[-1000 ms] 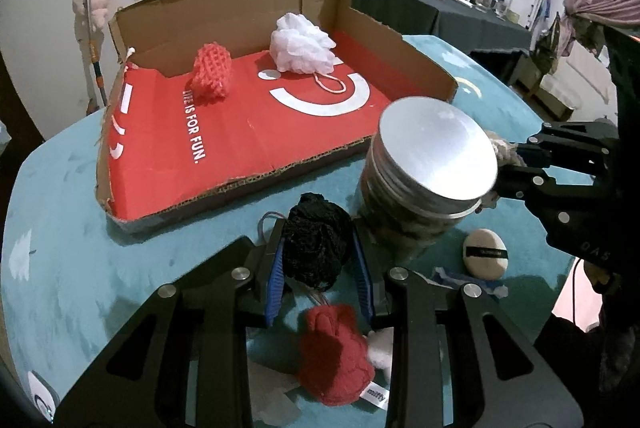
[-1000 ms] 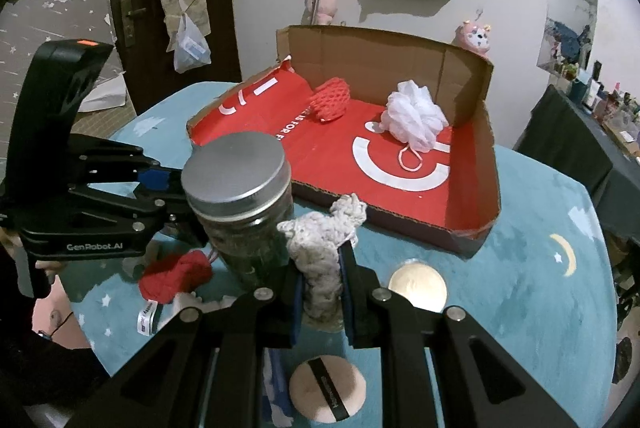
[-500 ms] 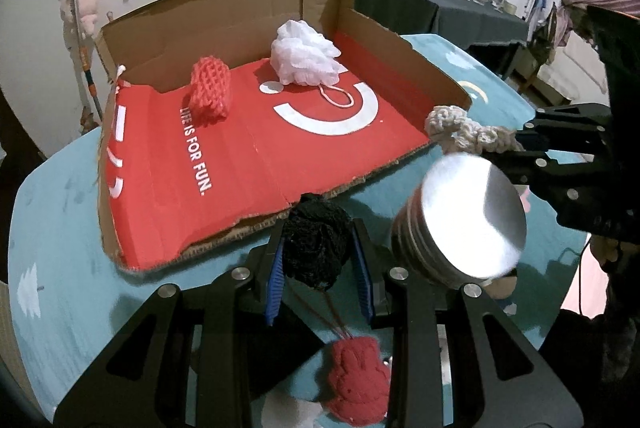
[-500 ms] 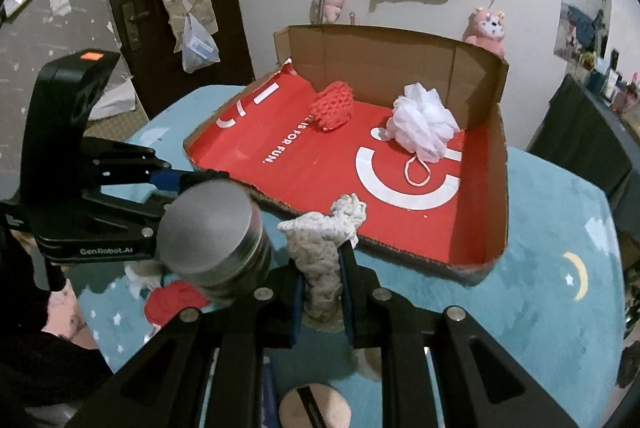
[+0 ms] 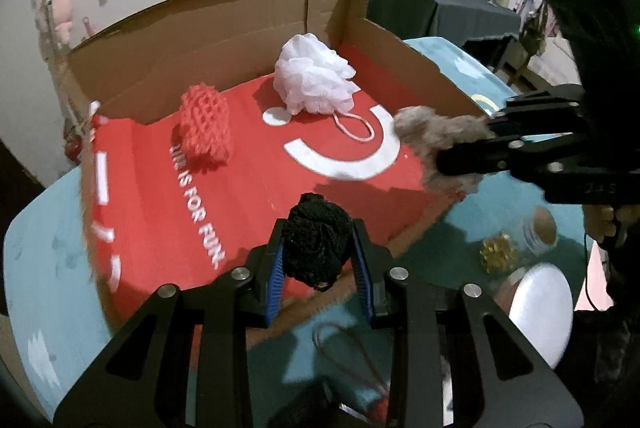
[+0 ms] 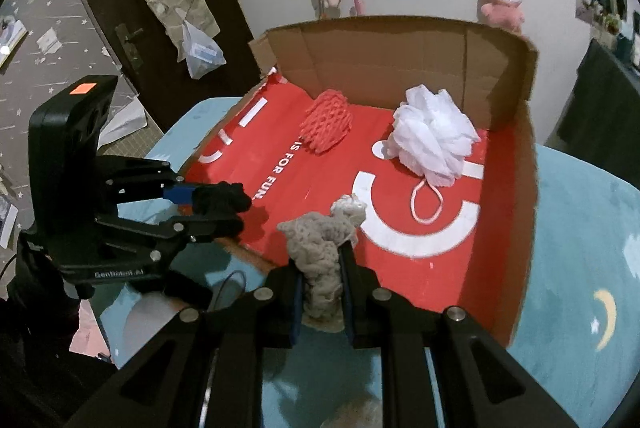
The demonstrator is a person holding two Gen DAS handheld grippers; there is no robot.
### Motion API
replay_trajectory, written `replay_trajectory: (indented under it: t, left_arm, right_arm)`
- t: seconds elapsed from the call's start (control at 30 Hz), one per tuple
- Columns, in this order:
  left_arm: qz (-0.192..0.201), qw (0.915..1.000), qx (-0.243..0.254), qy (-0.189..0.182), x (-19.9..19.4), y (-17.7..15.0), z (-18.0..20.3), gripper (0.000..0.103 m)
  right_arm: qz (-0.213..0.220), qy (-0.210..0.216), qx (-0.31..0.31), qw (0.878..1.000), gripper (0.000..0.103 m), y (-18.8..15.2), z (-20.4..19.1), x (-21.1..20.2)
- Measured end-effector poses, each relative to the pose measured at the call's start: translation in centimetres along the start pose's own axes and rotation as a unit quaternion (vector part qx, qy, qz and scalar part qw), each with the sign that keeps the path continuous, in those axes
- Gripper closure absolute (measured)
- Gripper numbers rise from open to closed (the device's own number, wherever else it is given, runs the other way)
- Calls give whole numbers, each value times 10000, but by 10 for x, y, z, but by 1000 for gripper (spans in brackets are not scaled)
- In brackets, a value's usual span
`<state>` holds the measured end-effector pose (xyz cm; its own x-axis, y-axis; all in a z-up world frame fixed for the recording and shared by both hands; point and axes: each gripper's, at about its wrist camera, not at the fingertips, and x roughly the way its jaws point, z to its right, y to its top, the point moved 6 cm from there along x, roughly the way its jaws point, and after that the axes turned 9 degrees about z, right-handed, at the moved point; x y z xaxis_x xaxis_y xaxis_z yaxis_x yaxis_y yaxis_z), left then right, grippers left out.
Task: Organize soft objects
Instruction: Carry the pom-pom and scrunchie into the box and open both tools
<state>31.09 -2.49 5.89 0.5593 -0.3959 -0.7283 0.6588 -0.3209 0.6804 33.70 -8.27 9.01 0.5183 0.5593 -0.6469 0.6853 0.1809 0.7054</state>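
The left gripper [image 5: 318,260] is clamped on a black knitted ball [image 5: 316,244], which sits squeezed between the two blue-lined fingers [image 5: 275,270] and bulges past their tips, above the near edge of the cardboard box [image 5: 224,28]. The right gripper [image 6: 320,280] is clamped on a grey crocheted piece [image 6: 320,248]; its lower part is pinched between the fingers [image 6: 348,288] while the upper part sticks out beyond the tips, above the near rim of the box. In the left wrist view that grey piece shows at the right side of the box, by the low right wall. On the red floor of the box, toward the far wall, a red mesh sponge [image 5: 205,126] lies to the left and a white bath pouf [image 5: 314,78] with a looped cord to the right, apart from each other. The box rests on a teal tablecloth [image 6: 580,248].
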Motion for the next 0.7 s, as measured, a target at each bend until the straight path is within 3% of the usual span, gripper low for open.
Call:
replay_trajectory:
  t: [0.17, 0.5, 0.7]
  left_arm:
    - [-186, 9995, -26, -238, 32, 18, -12, 75]
    - [-482, 9987, -45, -139, 84, 34, -31, 75]
    - [-564, 9984, -77, -66, 97, 31, -38, 75]
  right_arm:
    - [-410, 97, -37, 9991, 86, 19, 15, 41]
    - [-870, 72, 179, 9960, 86, 39, 46, 104]
    - [-983, 11, 327, 9946, 86, 38, 59, 121]
